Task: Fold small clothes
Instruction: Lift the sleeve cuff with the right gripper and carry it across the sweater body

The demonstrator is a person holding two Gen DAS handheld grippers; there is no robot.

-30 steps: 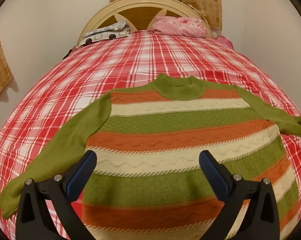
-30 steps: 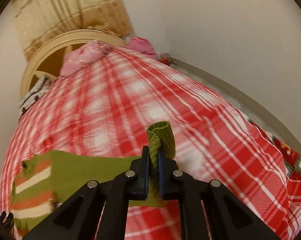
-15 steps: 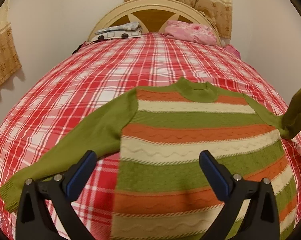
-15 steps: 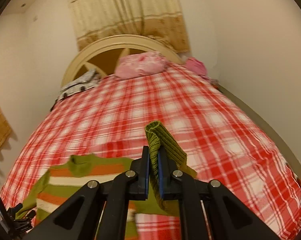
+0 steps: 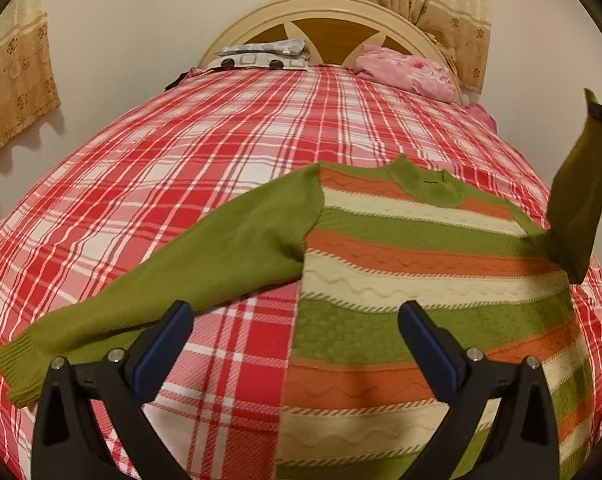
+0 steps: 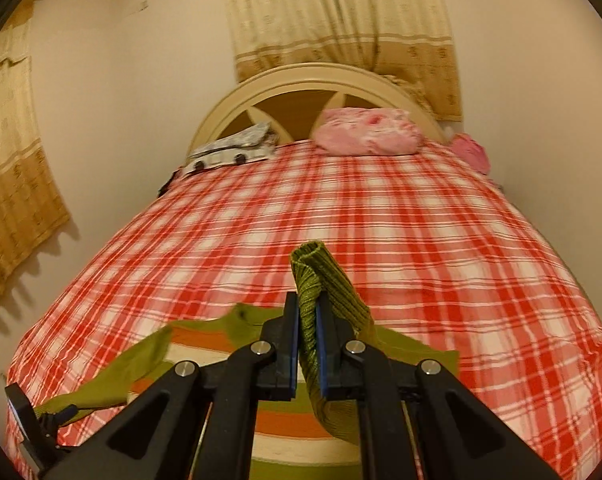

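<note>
A small sweater with green, orange and cream stripes lies flat on the red plaid bed. Its left green sleeve stretches out to the left. My left gripper is open and empty, hovering above the sweater's lower left edge. My right gripper is shut on the cuff of the right green sleeve and holds it lifted above the bed. That raised sleeve shows at the right edge of the left wrist view. The sweater's body lies below it.
A pink pillow and a grey patterned bundle lie by the cream headboard. Walls and curtains surround the bed. The left gripper shows at the lower left of the right wrist view.
My right gripper has lifted the right sleeve cuff up off the bed and swung toward the sweater. My left gripper has shifted left, still open.
</note>
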